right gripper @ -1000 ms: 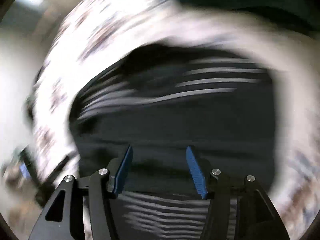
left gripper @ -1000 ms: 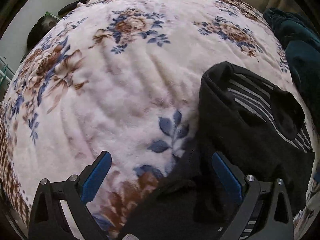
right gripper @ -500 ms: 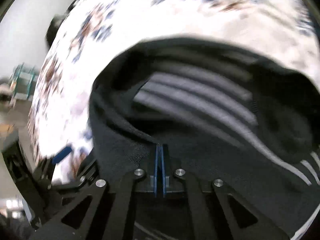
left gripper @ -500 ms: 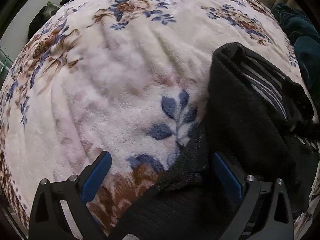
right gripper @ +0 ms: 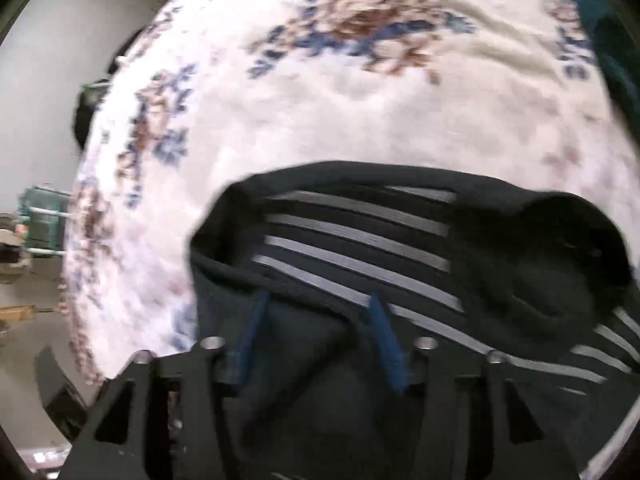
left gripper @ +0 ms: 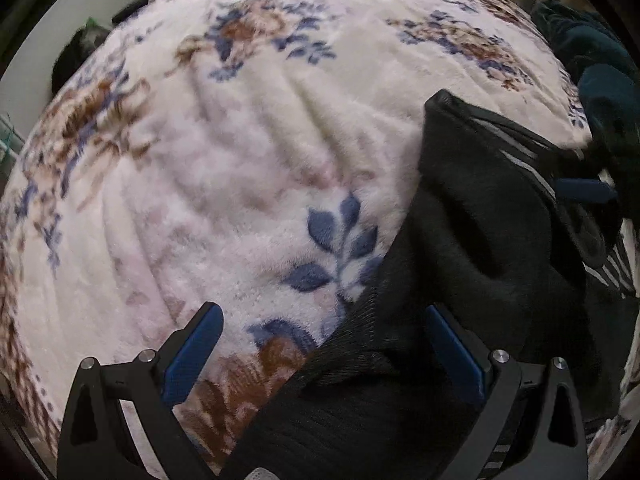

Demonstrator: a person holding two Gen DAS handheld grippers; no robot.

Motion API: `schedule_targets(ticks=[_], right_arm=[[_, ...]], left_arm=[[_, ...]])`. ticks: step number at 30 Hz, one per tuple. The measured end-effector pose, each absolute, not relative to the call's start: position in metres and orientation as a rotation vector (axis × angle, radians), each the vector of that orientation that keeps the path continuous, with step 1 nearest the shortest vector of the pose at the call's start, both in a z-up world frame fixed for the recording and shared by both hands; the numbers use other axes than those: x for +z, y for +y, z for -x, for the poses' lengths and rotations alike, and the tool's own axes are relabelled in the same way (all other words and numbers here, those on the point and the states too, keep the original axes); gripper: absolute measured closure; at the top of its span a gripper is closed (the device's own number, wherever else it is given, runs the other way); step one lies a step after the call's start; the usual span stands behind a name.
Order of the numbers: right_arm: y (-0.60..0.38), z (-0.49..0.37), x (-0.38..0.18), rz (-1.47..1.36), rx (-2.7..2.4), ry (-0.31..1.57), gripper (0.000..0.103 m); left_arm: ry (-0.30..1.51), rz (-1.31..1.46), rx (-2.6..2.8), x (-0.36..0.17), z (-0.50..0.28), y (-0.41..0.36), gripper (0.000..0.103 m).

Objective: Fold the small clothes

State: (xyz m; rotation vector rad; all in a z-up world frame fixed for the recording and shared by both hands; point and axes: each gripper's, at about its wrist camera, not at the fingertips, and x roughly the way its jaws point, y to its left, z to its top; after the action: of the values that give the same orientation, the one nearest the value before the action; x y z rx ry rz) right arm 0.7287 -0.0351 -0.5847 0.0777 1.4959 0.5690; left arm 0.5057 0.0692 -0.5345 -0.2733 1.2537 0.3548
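Observation:
A black garment with grey stripes (left gripper: 480, 240) lies crumpled on a cream floral fleece blanket (left gripper: 240, 160). My left gripper (left gripper: 323, 312) is open wide just above it. The garment's ribbed black edge runs between its fingers, with the right finger over the cloth and the left finger over bare blanket. In the right wrist view the striped garment (right gripper: 352, 236) fills the lower half of the frame, lying on the blanket (right gripper: 360, 120). My right gripper (right gripper: 318, 300) is open, its blue pads apart with a dark fold lying between them. A blue pad of the right gripper (left gripper: 584, 190) shows at the garment's far side.
Dark teal cloth (left gripper: 600, 60) is heaped at the bed's right edge, also seen as teal cloth (right gripper: 612, 40). A black object (left gripper: 76, 56) sits past the left edge. A green rack (right gripper: 44, 220) stands on the floor to the left.
My right gripper was open, shut on the garment's fold half a second ago, and now stands open again. The left gripper has stayed open and has crept slightly forward.

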Motion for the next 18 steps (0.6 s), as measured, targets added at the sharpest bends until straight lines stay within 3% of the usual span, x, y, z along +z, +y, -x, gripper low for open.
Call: schedule_targets(ticks=[3, 4, 5, 6, 8, 11, 15, 16, 18], right_arm=[[-0.017, -0.731, -0.597, -0.029, 0.601, 1.526, 0.046], [-0.012, -0.731, -0.603, -0.025, 0.616, 1.538, 0.053], [-0.008, -0.73, -0.607, -0.021, 0.624, 1.54, 0.077], [-0.003, -0.731, -0.609, 0.007, 0.61, 1.535, 0.089], [-0.003, -0.734, -0.607, 0.042, 0.578, 1.497, 0.103], [-0.016, -0.755, -0.608, 0.035, 0.471, 1.458, 0.103], [-0.038, -0.765, -0.605, -0.084, 0.523, 1.543, 0.102], [-0.043, -0.761, -0.601, -0.083, 0.533, 1.553, 0.096], [-0.056, -0.748, -0.586, -0.034, 0.535, 1.541, 0.074]], left_arm=[[1.243, 0.284, 0.345, -0.528, -0.507, 0.064, 0.0], [1.244, 0.286, 0.343, -0.529, -0.508, 0.063, 0.0], [1.249, 0.279, 0.342, -0.531, -0.509, 0.061, 0.0], [1.255, 0.27, 0.341, -0.535, -0.512, 0.059, 0.0], [1.283, 0.246, 0.345, -0.546, -0.517, 0.055, 0.0], [1.309, 0.242, 0.338, -0.559, -0.522, 0.055, 0.0], [1.308, 0.226, 0.334, -0.559, -0.522, 0.055, 0.0], [1.31, 0.218, 0.338, -0.556, -0.522, 0.055, 0.0], [1.309, 0.21, 0.343, -0.546, -0.52, 0.055, 0.0]])
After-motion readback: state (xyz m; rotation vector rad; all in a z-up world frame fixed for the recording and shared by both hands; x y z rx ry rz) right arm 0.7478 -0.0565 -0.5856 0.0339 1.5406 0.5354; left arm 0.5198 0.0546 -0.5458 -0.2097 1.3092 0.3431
